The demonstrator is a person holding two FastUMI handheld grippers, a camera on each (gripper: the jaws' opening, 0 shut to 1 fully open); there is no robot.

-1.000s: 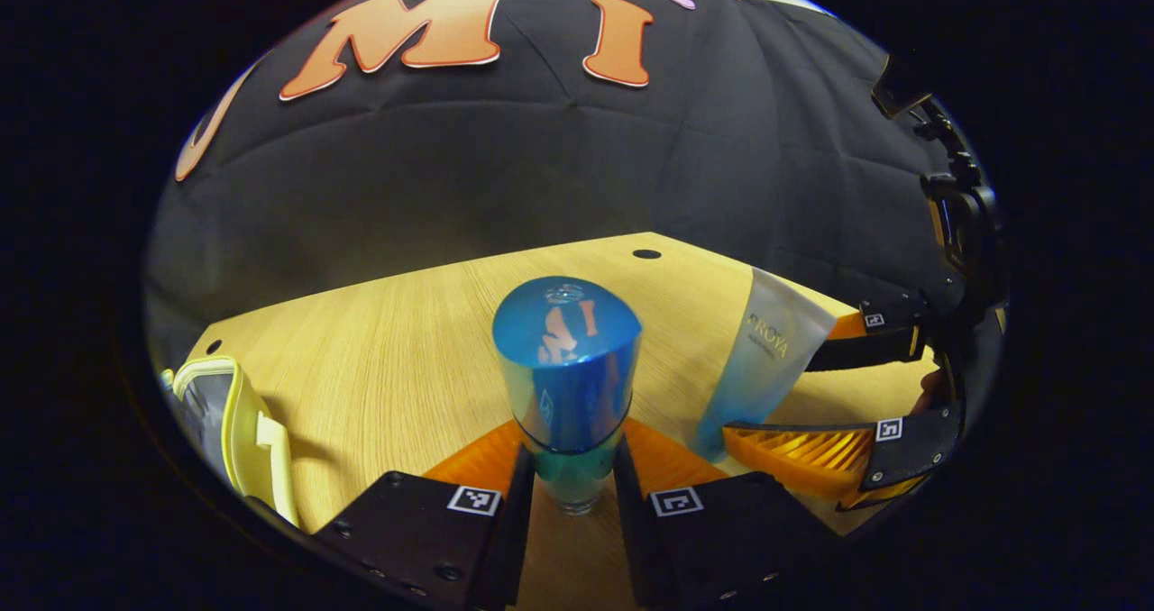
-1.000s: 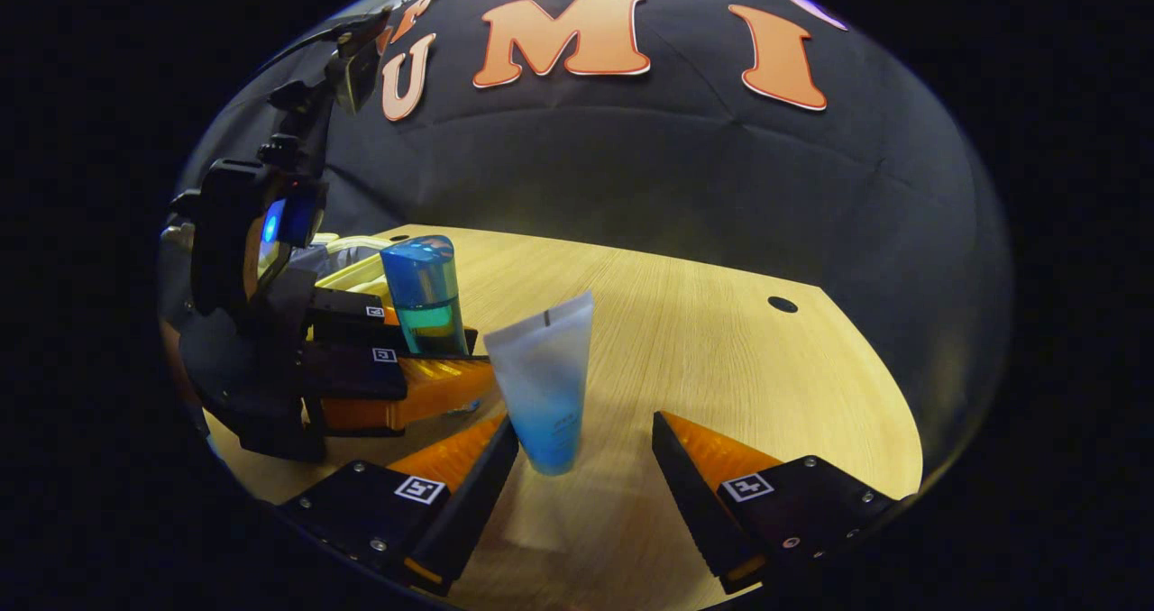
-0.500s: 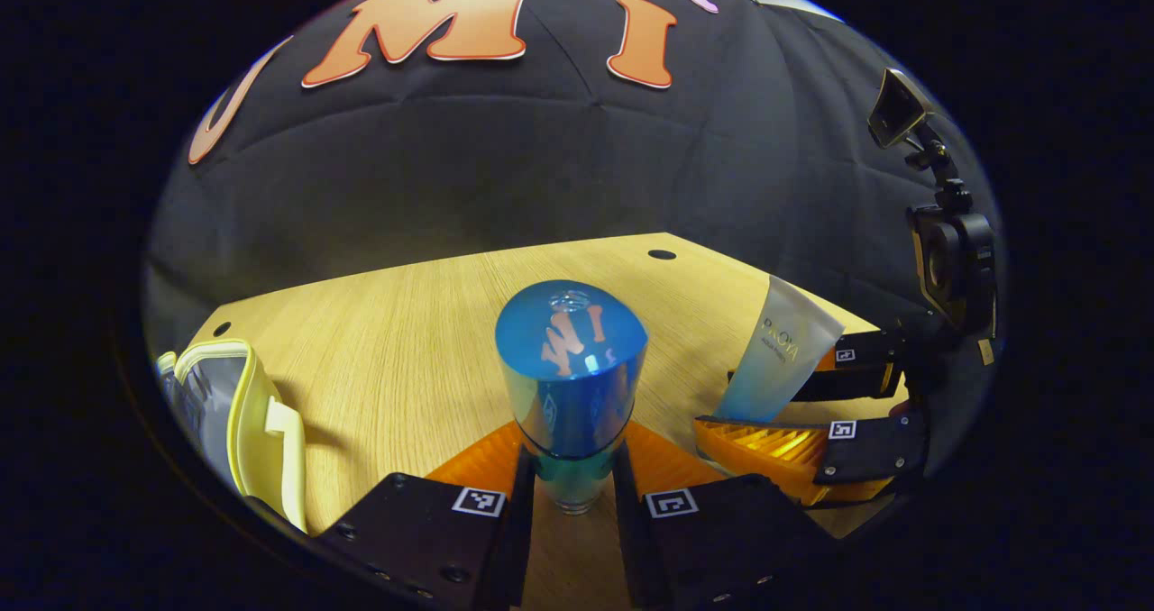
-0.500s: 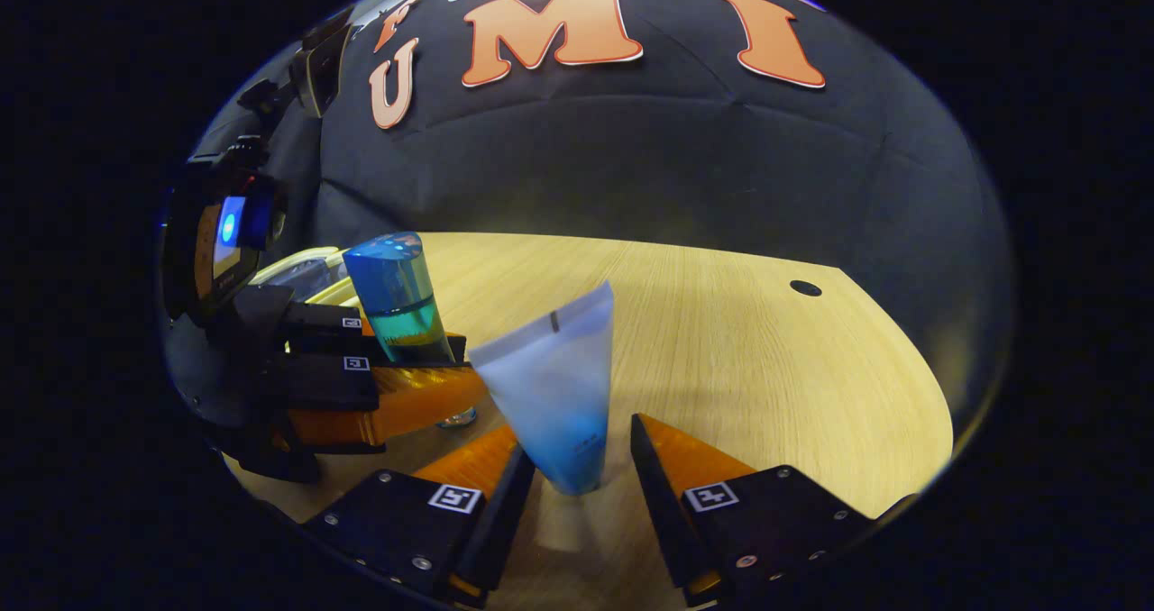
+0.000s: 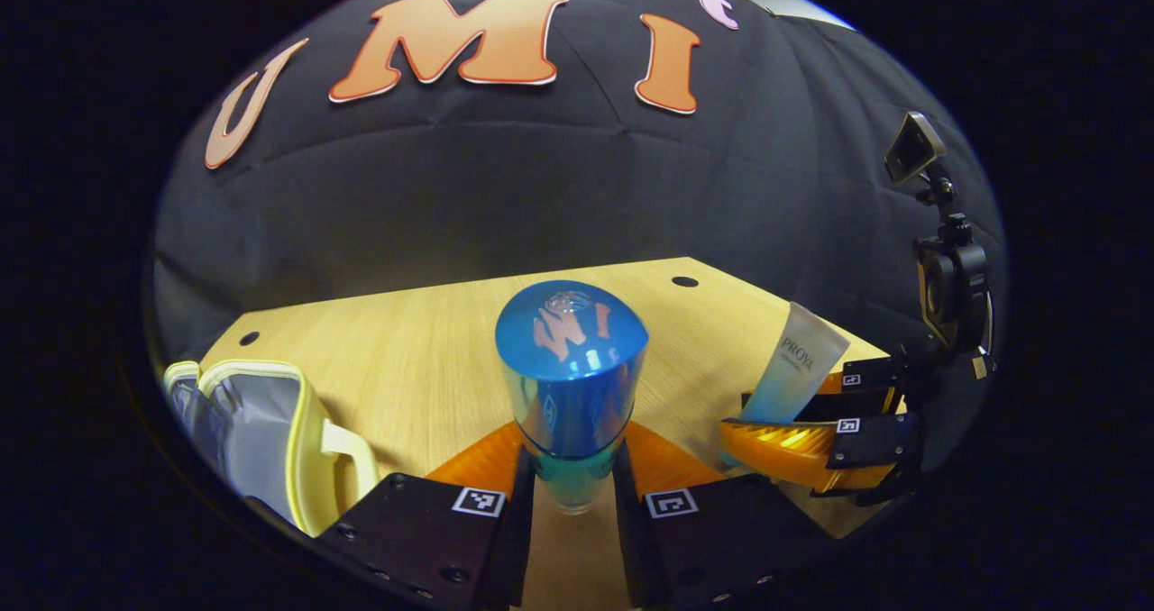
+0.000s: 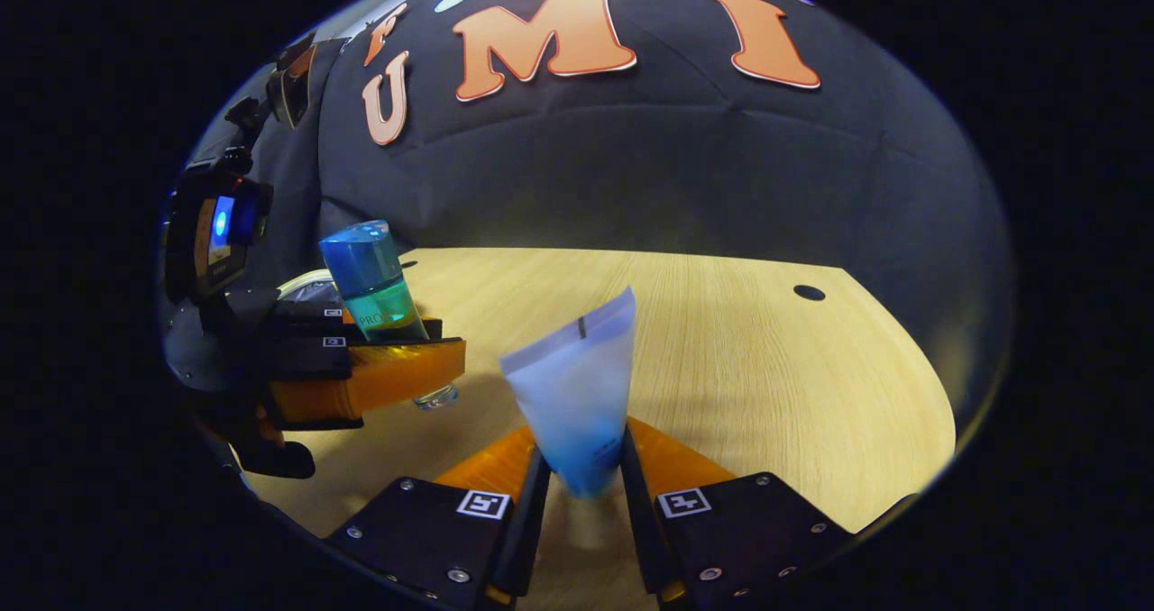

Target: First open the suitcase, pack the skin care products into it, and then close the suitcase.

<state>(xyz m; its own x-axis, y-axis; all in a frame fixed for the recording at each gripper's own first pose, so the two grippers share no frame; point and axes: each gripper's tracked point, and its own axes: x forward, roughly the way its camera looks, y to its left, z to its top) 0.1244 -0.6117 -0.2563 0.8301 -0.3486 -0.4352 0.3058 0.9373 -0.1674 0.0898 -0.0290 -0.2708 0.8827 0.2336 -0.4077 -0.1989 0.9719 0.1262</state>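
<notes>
Left gripper view puts the blue bottle [image 5: 570,386] dead centre, upright, with my left tongs [image 5: 572,494] clamped on its lower body just under the cap line. It has a glossy blue cap over a clear body holding teal liquid, and in the right gripper view its base hangs clear of the counter [image 6: 739,359]. My right tongs [image 6: 581,480] are clamped on the low end of the tube [image 6: 577,404], which stands crimp-up and leans a little; it is frosted pale at the top and shades to blue where the fingers press.

As I read it, both products are gripped and the carry to the suitcase [image 5: 261,435] comes next. The case lies open at the counter's left edge, near my left tongs, cream-rimmed with a grey lining, and I see nothing in the part of it that shows.

To do this well I would take the bottle over first, since it is nearer, lift it above the rim and handle, and lower it onto the lining before letting go. The bottle looks slick, so I would keep it vertical. The tube is soft; squeezing harder risks buckling it.
</notes>
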